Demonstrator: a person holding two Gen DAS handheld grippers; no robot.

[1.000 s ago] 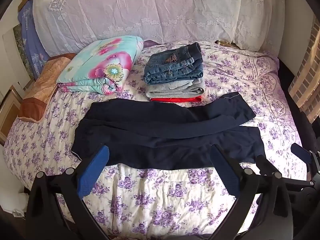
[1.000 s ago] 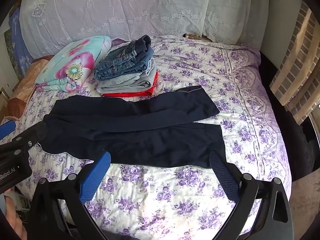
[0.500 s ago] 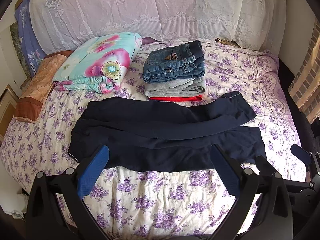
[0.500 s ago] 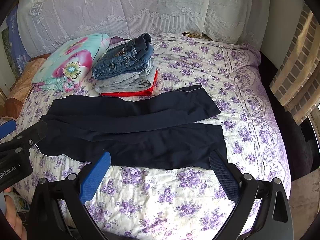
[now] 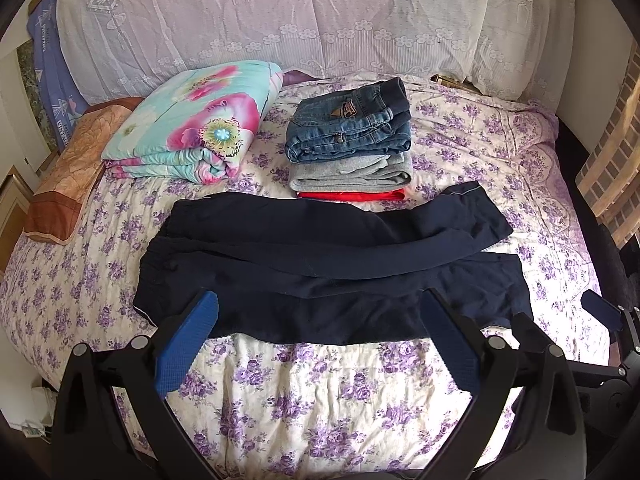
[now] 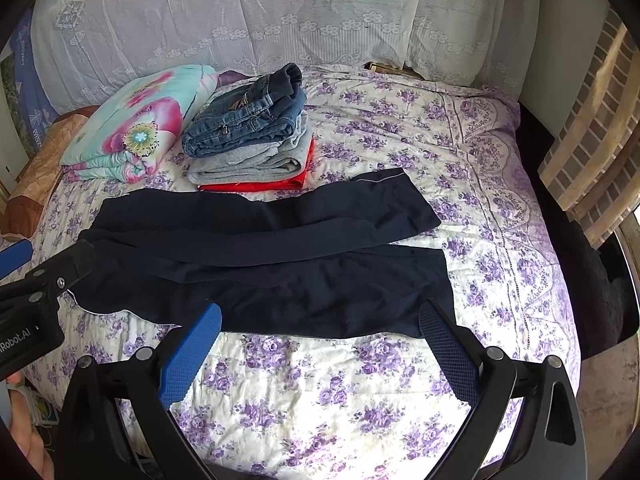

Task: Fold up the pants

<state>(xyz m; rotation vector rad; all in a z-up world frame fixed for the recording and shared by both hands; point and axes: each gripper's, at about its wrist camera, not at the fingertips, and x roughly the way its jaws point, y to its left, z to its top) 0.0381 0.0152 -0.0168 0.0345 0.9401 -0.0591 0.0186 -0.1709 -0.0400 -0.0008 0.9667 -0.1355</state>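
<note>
Dark navy pants point(image 5: 320, 264) lie spread flat across the bed, waistband at the left, both legs running right, the far leg angled up over the near one. They also show in the right wrist view point(image 6: 264, 260). My left gripper point(image 5: 318, 332) is open and empty, hovering above the pants' near edge. My right gripper point(image 6: 320, 340) is open and empty above the near edge too, further right. The left gripper's body shows at the left edge of the right wrist view point(image 6: 36, 304).
A stack of folded jeans, grey and red clothes point(image 5: 352, 148) sits behind the pants. A folded floral quilt point(image 5: 192, 124) lies at the back left, beside an orange pillow point(image 5: 68, 172). Lace-covered pillows point(image 5: 320, 20) line the headboard. The bed edge drops at the right point(image 6: 568, 280).
Both grippers have risen or pulled back slightly, so the pants sit a little higher in view. Both stay open. The pants have not moved.
</note>
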